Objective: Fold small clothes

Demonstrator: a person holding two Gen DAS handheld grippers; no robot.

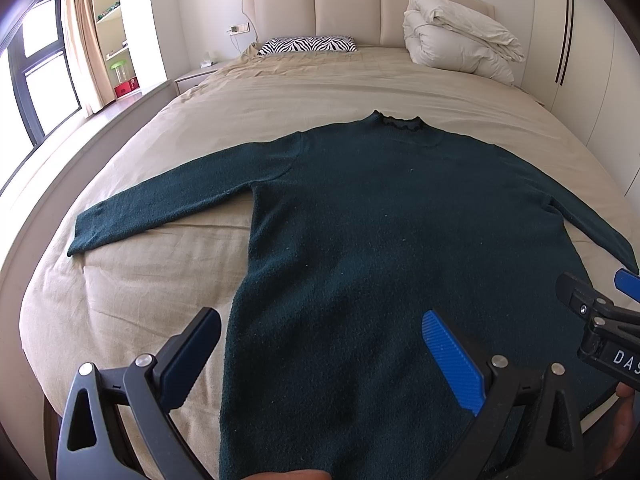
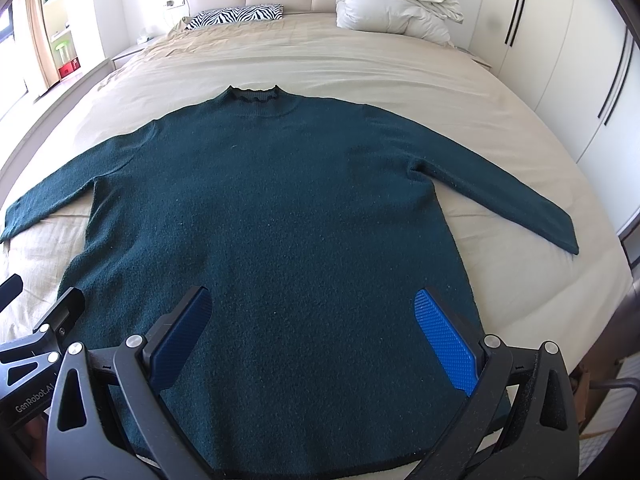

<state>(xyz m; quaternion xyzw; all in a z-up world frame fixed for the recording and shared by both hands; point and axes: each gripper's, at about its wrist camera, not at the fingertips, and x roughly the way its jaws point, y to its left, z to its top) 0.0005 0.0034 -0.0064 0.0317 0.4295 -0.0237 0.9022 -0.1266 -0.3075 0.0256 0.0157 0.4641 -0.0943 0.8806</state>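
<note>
A dark green knit sweater (image 1: 380, 220) lies flat on the bed, collar away from me, both sleeves spread out to the sides; it also shows in the right wrist view (image 2: 272, 208). My left gripper (image 1: 320, 328) is open and empty above the sweater's lower left part, near the hem. My right gripper (image 2: 312, 304) is open and empty above the lower middle of the sweater. The right gripper also shows at the right edge of the left wrist view (image 1: 592, 304), and the left gripper at the left edge of the right wrist view (image 2: 44, 320).
The bed (image 1: 168, 280) has a beige cover. A zebra-print pillow (image 1: 308, 45) and a folded white duvet (image 1: 460, 36) lie by the headboard. White wardrobes (image 2: 560, 60) stand to the right, a window and shelves (image 1: 112, 32) to the left.
</note>
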